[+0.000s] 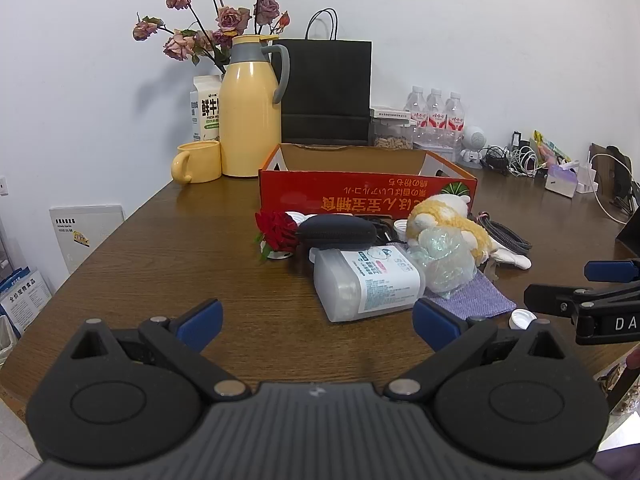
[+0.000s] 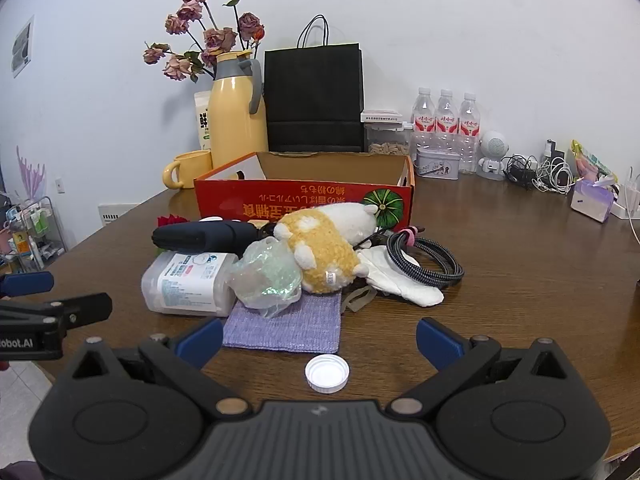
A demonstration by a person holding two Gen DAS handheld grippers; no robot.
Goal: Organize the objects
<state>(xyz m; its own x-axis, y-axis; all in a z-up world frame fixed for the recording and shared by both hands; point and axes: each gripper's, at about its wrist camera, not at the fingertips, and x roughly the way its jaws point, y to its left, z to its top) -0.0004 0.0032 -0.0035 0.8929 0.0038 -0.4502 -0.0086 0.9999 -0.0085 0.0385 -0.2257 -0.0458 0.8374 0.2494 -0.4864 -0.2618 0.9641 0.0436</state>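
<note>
- I see both grippers, left gripper [image 1: 318, 320] and right gripper [image 2: 319, 338], jaws apart, holding nothing, low over the desk [image 2: 520, 300].
- Clutter pile sits near the red box [image 2: 304, 200]: plush toy [image 2: 320, 248], wipes pack [image 2: 188, 284], purple cloth [image 2: 288, 326].
- White cap [image 2: 327, 373] lies between my right jaws.

box [image 2: 304, 199]: red cardboard, open, upright, mid table toward the back edge
plush [image 2: 320, 248]: yellow-white, lying before the box
cap [image 2: 327, 373]: white, near front edge
</note>
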